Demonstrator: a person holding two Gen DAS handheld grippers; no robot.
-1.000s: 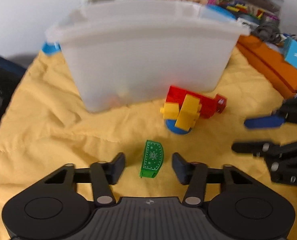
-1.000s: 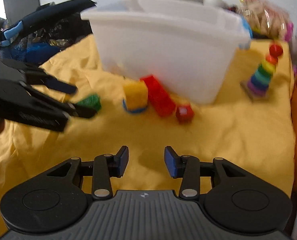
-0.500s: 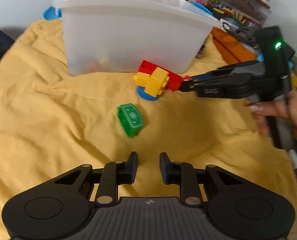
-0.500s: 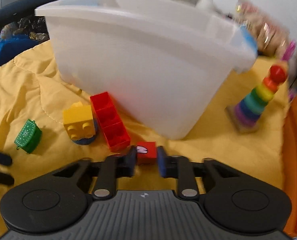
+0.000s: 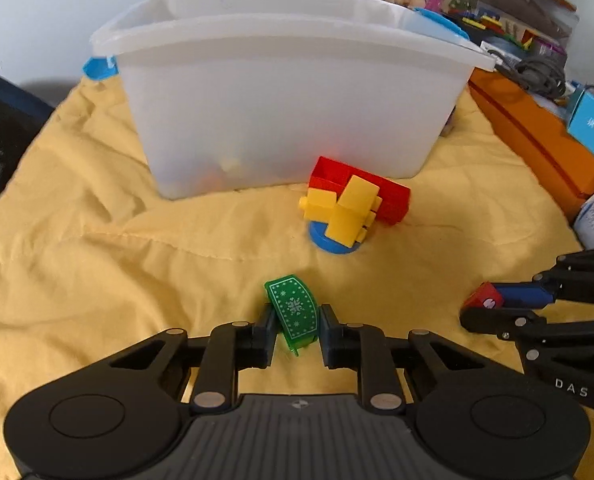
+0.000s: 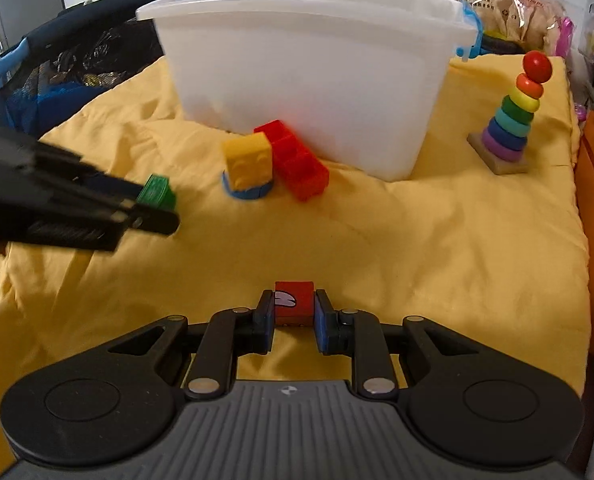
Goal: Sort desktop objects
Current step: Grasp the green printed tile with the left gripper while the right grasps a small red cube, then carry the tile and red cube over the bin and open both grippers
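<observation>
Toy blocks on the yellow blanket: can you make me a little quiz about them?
1. What colour piece sits between the left gripper's pads?
2. True or false: the right gripper holds a red cube.
3. The yellow block stands on a: A) blue disc B) rainbow ring tower C) white bin

Key: 1. Green, the green piece. 2. True. 3. A.

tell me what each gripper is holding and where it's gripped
The left gripper clamps the green patterned toy piece by its two side edges. The right gripper clamps the small red cube by its left and right faces.
</observation>
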